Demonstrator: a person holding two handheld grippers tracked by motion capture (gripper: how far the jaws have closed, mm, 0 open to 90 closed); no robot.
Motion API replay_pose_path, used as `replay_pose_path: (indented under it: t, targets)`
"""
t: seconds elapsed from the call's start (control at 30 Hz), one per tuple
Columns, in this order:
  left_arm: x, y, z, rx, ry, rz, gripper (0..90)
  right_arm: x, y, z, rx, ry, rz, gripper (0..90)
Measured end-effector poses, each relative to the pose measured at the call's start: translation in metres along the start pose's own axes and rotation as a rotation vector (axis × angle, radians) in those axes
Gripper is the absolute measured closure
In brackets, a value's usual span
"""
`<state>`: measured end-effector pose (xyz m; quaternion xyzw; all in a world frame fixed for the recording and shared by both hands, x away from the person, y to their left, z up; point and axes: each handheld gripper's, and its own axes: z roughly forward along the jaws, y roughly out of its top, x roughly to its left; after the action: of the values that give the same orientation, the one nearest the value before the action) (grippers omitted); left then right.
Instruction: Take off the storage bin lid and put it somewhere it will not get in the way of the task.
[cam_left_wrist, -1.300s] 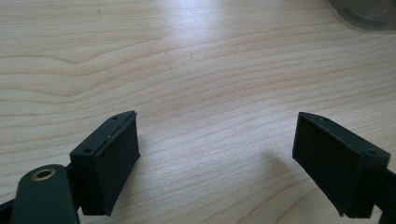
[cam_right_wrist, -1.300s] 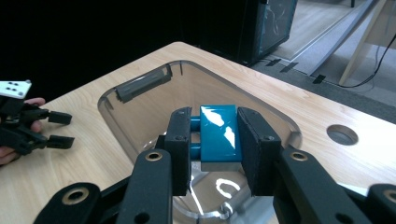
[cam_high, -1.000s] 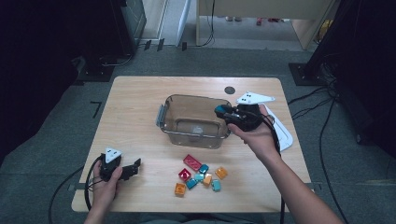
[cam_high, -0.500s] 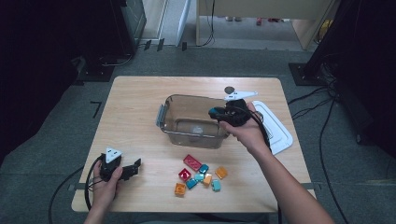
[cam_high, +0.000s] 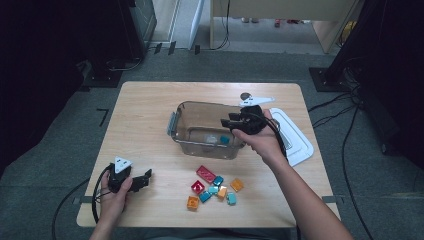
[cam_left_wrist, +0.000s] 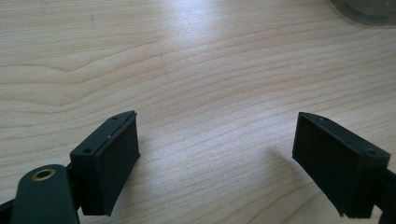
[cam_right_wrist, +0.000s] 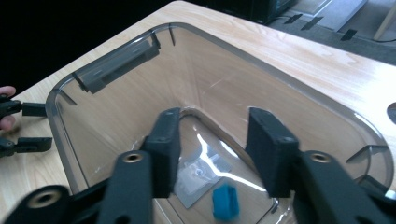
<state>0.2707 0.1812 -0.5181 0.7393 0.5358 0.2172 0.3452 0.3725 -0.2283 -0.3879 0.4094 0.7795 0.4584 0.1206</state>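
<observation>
High view: a clear bin (cam_high: 200, 125) stands mid-bench, and the right gripper (cam_high: 231, 123) hangs over its right rim, jaws pointing left into it. A blue block (cam_high: 224, 140) lies on the bin floor just below those jaws, beside a pale label. The jaws have just been opening, and nothing sits between them. A white lid (cam_high: 295, 137) lies flat just right of the bin, partly under the right hand (cam_high: 260, 140). Nearer the person, a cluster of loose blocks (cam_high: 214, 187) (red, orange, teal) rests on the bench (cam_high: 150, 110), apart from the bin. The left gripper (cam_high: 142, 180) lies low at the near left corner, held in the left hand (cam_high: 117, 192), well apart from everything else.

Left gripper view: the two black jaws stand wide apart over bare wood, gripping nothing; a curve of the bin (cam_left_wrist: 369, 9) shows at the top right corner.

Right gripper view: the camera looks down into the bin (cam_right_wrist: 116, 60) past its own jaws, which are parted with only air between the pads (cam_right_wrist: 166, 154). The blue block (cam_right_wrist: 225, 201) lies loose on the bottom, below the gap and free of both jaws. The left gripper (cam_right_wrist: 35, 127) appears far off at the left edge.
</observation>
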Motion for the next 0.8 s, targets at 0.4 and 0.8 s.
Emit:
replay_pose_path:
  t: [0.4, 0.8]
  targets:
    - [0.0, 0.0, 0.0, -0.001, 0.0, 0.0, 14.5, 0.015, 0.0, -0.027, -0.038, 0.01, -0.068, 39.3]
    - [0.0, 0.0, 0.0, 0.003, 0.0, 0.002, 14.5, 0.042, -0.034, -0.078, -0.096, 0.056, -0.136, 44.7]
